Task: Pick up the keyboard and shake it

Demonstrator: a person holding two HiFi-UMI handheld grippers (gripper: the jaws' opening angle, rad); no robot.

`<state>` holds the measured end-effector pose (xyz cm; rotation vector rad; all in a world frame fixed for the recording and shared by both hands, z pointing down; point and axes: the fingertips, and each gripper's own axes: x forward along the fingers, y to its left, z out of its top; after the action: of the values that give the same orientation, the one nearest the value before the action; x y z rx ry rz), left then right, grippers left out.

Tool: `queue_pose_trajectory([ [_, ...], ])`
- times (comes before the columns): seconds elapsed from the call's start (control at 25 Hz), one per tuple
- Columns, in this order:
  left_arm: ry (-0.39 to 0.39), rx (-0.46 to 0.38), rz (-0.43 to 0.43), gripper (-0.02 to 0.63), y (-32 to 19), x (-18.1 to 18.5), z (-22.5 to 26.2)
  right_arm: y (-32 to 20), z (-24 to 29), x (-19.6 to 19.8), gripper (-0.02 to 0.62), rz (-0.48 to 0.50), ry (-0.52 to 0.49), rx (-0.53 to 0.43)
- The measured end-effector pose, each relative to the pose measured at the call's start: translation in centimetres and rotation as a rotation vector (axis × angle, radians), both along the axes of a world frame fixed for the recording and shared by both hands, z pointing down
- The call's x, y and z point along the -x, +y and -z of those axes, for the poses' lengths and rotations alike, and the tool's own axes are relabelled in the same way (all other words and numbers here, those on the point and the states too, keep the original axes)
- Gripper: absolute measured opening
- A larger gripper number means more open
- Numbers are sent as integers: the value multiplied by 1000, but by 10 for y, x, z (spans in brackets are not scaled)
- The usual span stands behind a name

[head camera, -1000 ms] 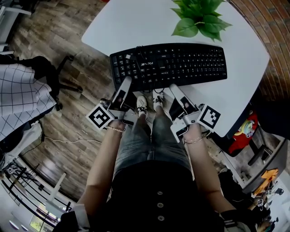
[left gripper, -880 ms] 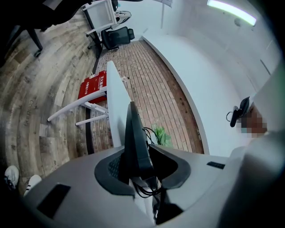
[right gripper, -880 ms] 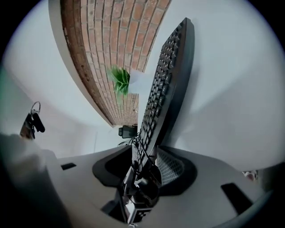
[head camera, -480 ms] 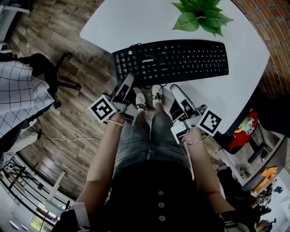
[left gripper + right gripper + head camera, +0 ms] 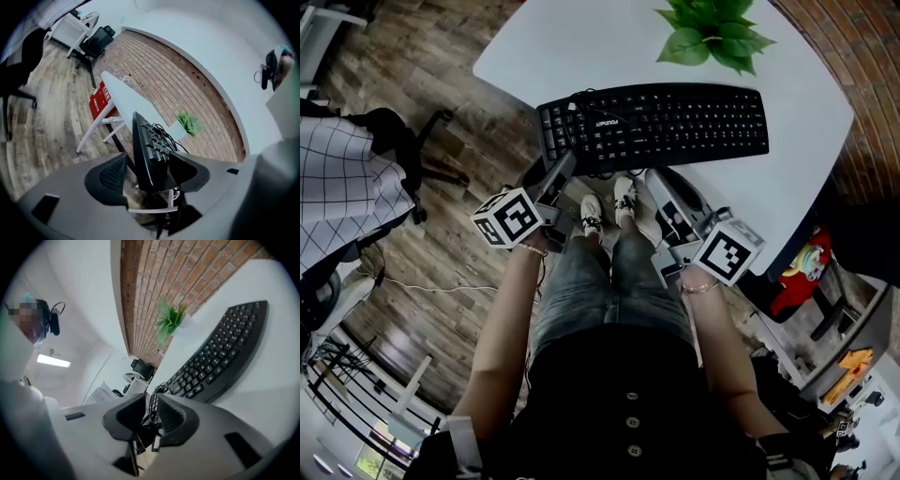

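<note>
Black keyboard [image 5: 661, 122] lies flat on the white table [image 5: 581, 47], long side across the head view, its near-left corner reaching past the table's edge over the wooden floor [image 5: 441, 66]. A black cable [image 5: 581, 101] loops over its left end. Potted green plant [image 5: 712, 28] stands on the table just beyond the keyboard's far edge, toward the right. Left gripper [image 5: 565, 169] meets the keyboard at the near-left corner. In the left gripper view the keyboard's edge stands upright between the jaws; the right jaw presses the keyed face, the left jaw sits close on the underside with only a sliver of floor showing lower down. Noted as clamped on the keyboard. Right gripper [image 5: 656, 178] sits at the keyboard's near edge, about mid-length. In the right gripper view its jaws are drawn almost together with a narrow slit between them, nothing seated in it; the keyboard stretches away up and to the right, cable loops just above the jaw tips. Person's shoes [image 5: 592, 214] show below, between the two grippers.
</note>
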<state>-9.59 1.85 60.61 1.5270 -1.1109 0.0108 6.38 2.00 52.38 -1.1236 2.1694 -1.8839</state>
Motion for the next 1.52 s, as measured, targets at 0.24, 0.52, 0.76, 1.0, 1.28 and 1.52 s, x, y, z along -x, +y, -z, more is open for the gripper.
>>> queue_pose_trajectory([
  [0.24, -210, -51, -115, 270, -4, 18, 28, -16, 24, 6, 38, 96, 137, -190],
  [0.52, -266, -144, -202, 170, -17, 3, 80, -37, 48, 10, 32, 209, 339, -339],
  [0.76, -321, -303, -269, 37, -41, -25, 127, -51, 75, 15, 32, 259, 377, -416],
  [1.0, -300, -367, -306, 20, -59, -51, 155, -61, 94, 26, 29, 308, 388, -488],
  [1.28, -306, -402, -335, 15, -70, -64, 169, -70, 101, 35, 26, 376, 397, -518],
  [1.52, -276, -395, -324, 15, -76, -68, 171, -67, 97, 40, 26, 470, 383, -517],
])
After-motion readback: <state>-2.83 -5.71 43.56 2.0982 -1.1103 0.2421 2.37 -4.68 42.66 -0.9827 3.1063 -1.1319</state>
